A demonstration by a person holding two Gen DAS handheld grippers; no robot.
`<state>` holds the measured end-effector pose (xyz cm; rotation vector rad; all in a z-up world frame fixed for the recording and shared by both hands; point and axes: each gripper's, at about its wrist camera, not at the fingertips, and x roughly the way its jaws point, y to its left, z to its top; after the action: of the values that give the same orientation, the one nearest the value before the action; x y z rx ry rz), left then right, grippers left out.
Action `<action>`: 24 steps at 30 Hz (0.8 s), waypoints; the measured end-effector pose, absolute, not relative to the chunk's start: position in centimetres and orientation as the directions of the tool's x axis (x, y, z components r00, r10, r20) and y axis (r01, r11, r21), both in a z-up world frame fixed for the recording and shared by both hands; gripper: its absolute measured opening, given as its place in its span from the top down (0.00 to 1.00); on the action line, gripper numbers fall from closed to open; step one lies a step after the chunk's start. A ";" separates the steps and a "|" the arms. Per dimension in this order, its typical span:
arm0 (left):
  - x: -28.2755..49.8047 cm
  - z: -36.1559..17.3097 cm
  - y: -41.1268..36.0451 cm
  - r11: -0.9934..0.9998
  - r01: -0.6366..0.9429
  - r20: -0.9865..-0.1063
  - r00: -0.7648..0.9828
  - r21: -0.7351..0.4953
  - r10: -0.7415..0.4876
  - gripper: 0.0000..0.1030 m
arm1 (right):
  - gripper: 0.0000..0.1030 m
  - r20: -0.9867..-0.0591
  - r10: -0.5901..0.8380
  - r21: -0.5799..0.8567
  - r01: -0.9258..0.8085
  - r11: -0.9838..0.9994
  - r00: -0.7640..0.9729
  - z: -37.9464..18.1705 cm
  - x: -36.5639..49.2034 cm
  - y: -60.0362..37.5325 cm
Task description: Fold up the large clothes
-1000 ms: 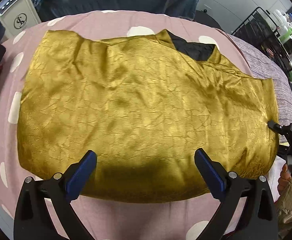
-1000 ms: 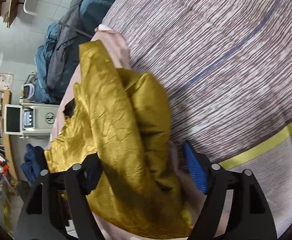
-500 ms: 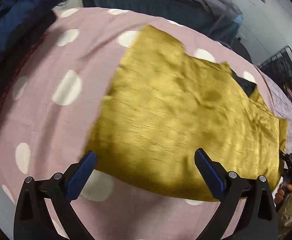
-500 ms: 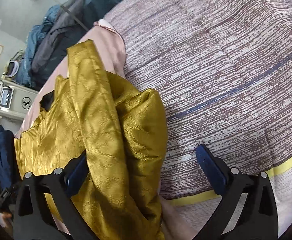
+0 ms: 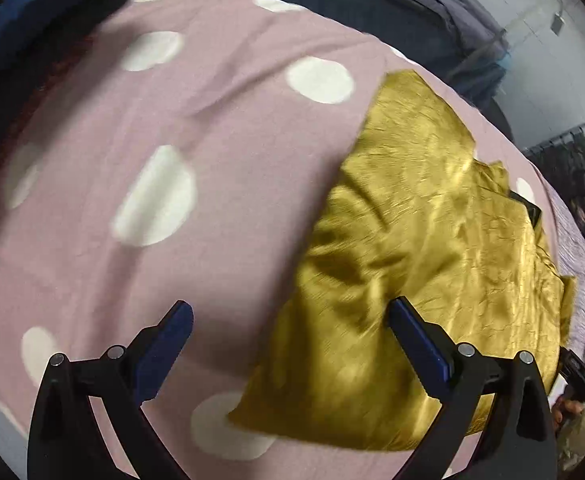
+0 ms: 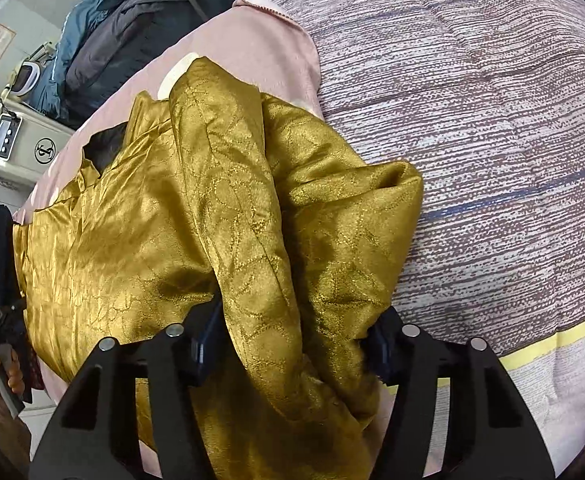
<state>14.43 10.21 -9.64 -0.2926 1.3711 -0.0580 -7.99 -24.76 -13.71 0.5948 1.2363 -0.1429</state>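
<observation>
A shiny golden-yellow garment (image 5: 432, 248) with a black lining patch lies spread on a pink polka-dot blanket (image 5: 196, 128). My left gripper (image 5: 288, 332) is open and empty, low over the garment's near left corner, its right finger over the cloth and its left finger over bare blanket. In the right wrist view the garment (image 6: 164, 232) is bunched into thick folds at its right end. My right gripper (image 6: 292, 344) has its jaws closing around that bunched fold (image 6: 292, 280), the cloth filling the gap between them.
A grey-brown striped quilt (image 6: 492, 120) with a yellow band lies to the right of the blanket. Dark blue and grey jackets (image 6: 140, 12) are piled behind. A white machine (image 6: 8, 132) stands at the far left. A black wire rack (image 5: 572, 168) stands at the far right.
My left gripper has swung left, from the middle of the garment's near edge to its left corner. My right gripper has narrowed around the bunched right end, and the cloth there is gathered higher.
</observation>
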 end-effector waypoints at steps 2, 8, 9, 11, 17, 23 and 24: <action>15.7 -10.9 9.3 0.968 -0.087 -0.959 0.180 -0.235 -0.217 0.06 | 0.45 -0.914 0.227 0.363 0.429 0.827 0.335 -13.8 -8.0 -25.0; 18.9 -14.3 8.5 0.909 -0.126 -0.918 0.089 -0.396 -0.388 0.05 | 0.47 -0.927 0.214 0.335 0.426 0.841 0.307 -13.5 -7.7 -24.6; 19.2 -14.6 8.3 0.909 -0.137 -0.919 0.080 -0.394 -0.386 0.05 | 0.47 -0.929 0.211 0.331 0.430 0.840 0.304 -13.5 -7.7 -24.5; 19.6 -14.5 7.5 0.909 -0.120 -0.916 0.092 -0.399 -0.390 0.06 | 0.47 -0.929 0.212 0.333 0.440 0.834 0.302 -13.7 -7.4 -24.3; 20.3 -15.1 2.7 0.909 0.053 -0.910 -0.013 -0.414 -0.414 0.06 | 0.47 -0.932 0.214 0.333 0.456 0.825 0.293 -14.3 -6.7 -23.8; 21.1 -15.5 1.8 0.922 0.070 -0.925 -0.043 -0.381 -0.379 0.05 | 0.47 -0.938 0.208 0.320 0.463 0.827 0.277 -14.5 -6.3 -23.8; 21.1 -15.5 1.9 0.922 0.066 -0.924 -0.038 -0.382 -0.380 0.05 | 0.47 -0.941 0.201 0.311 0.462 0.831 0.271 -14.6 -6.1 -23.6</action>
<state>21.10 1.87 -15.52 -0.2512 1.5731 -0.3651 -6.05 -23.63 -14.59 0.6074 1.3068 -0.1911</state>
